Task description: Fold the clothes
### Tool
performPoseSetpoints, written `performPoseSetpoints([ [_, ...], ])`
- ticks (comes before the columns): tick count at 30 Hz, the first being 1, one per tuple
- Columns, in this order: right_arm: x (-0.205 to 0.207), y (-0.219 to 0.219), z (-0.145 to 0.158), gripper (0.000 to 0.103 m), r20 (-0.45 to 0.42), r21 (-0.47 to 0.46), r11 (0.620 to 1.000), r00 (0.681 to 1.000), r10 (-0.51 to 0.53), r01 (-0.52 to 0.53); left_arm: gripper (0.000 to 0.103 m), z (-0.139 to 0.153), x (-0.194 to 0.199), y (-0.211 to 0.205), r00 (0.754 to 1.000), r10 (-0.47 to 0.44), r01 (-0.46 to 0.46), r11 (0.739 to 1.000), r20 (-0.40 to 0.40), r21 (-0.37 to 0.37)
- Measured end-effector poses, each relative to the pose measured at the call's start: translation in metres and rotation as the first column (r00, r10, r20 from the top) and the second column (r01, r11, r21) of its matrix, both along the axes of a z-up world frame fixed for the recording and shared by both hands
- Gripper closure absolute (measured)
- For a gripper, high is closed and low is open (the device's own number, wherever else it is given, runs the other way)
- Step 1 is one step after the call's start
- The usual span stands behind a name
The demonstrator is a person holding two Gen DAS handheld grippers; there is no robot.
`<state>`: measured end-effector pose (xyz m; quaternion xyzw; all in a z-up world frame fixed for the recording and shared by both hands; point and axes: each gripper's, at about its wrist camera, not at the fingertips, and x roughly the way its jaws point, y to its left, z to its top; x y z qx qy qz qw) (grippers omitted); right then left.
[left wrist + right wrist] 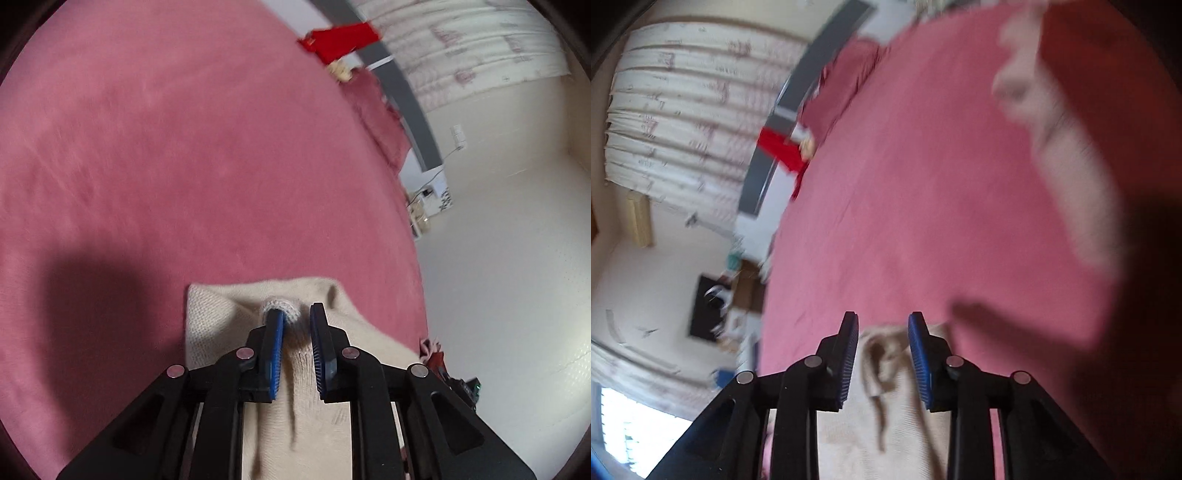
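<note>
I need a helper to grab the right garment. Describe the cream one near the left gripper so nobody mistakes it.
Start from the wide pink bedspread that fills the left wrist view. At its near edge, beside the pale floor, lies a cream knitted garment, directly under the left gripper, whose blue fingers straddle a raised fold of it. It is pale and ribbed, unlike the bright red cloth at the bed's far end.

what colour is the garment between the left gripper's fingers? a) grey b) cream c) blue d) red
b, the left gripper has its blue fingers either side of a bunched fold of a cream knit garment lying on the pink bedspread.
</note>
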<state>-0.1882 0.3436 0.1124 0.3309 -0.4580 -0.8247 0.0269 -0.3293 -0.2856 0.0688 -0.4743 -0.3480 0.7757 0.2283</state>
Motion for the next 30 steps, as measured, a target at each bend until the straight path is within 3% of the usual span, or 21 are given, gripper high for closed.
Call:
performPoseSetpoints([
  [2, 0.006, -0.020, 0.018, 0.074, -0.038, 0.105, 0.994, 0.998, 0.045, -0.041, 0.084, 0.010, 0.003, 0.013, 0.999, -0.017, 0.015, 0.997, -0.029, -0.071],
  [3, 0.008, -0.033, 0.025, 0.074, -0.053, 0.156, 0.985, 0.995, 0.080, -0.071, 0.070, 0.015, 0.004, 0.024, 0.998, -0.041, 0.036, 0.994, -0.052, -0.104],
  [4, 0.007, -0.048, 0.030, 0.074, -0.058, 0.196, 0.975, 0.991, 0.122, -0.108, 0.046, 0.017, 0.004, 0.034, 0.996, -0.070, 0.062, 0.990, -0.064, -0.127],
  [6, -0.002, -0.081, 0.033, 0.074, -0.047, 0.252, 0.947, 0.975, 0.218, -0.200, 0.027, 0.013, -0.001, 0.062, 0.985, -0.170, 0.162, 0.976, -0.041, -0.145],
  [7, -0.007, -0.096, 0.033, 0.074, -0.039, 0.277, 0.931, 0.965, 0.259, -0.238, 0.027, 0.011, -0.005, 0.075, 0.976, -0.214, 0.206, 0.962, -0.029, -0.179],
  [9, -0.021, -0.119, 0.028, 0.074, -0.018, 0.316, 0.901, 0.948, 0.319, -0.298, 0.027, 0.005, -0.012, 0.091, 0.967, -0.254, 0.241, 0.912, 0.004, -0.331],
  [10, -0.028, -0.128, 0.023, 0.074, -0.006, 0.324, 0.890, 0.940, 0.341, -0.321, 0.027, 0.001, -0.015, 0.090, 0.965, -0.259, 0.253, 0.906, 0.029, -0.338],
  [12, -0.043, -0.138, 0.008, 0.074, 0.045, 0.326, 0.879, 0.934, 0.354, -0.349, 0.027, -0.003, -0.015, 0.074, 0.970, -0.240, 0.241, 0.928, 0.039, -0.283],
  [14, -0.049, -0.130, -0.010, 0.079, 0.118, 0.332, 0.887, 0.947, 0.299, -0.321, 0.027, -0.005, -0.015, 0.052, 0.980, -0.195, 0.198, 0.951, 0.037, -0.239],
  [16, -0.051, -0.121, -0.022, 0.090, 0.167, 0.337, 0.896, 0.955, 0.246, -0.290, 0.027, -0.010, -0.017, 0.017, 0.995, -0.073, 0.085, 0.972, 0.065, -0.217],
  [19, -0.043, -0.117, -0.011, 0.089, 0.121, 0.337, 0.902, 0.963, 0.240, -0.268, 0.027, -0.013, -0.014, -0.030, 0.990, 0.114, -0.094, 0.974, 0.086, -0.205],
  [21, -0.037, -0.114, -0.003, 0.085, 0.091, 0.337, 0.907, 0.967, 0.236, -0.253, 0.027, -0.005, -0.004, -0.032, 0.991, 0.134, -0.126, 0.965, 0.023, -0.229],
  [24, -0.029, -0.109, 0.008, 0.076, 0.046, 0.335, 0.913, 0.972, 0.229, -0.231, 0.027, 0.015, 0.017, 0.002, 0.991, 0.020, -0.057, 0.959, -0.133, -0.277],
  [28, -0.018, -0.102, 0.023, 0.076, -0.015, 0.331, 0.922, 0.976, 0.219, -0.201, 0.024, 0.030, 0.047, 0.067, 0.938, -0.123, 0.034, 0.963, -0.324, -0.269],
  [30, -0.025, -0.120, 0.020, 0.076, -0.020, 0.333, 0.905, 0.957, 0.288, -0.266, 0.024, 0.018, 0.052, 0.105, 0.924, -0.189, 0.082, 0.947, -0.334, -0.310],
])
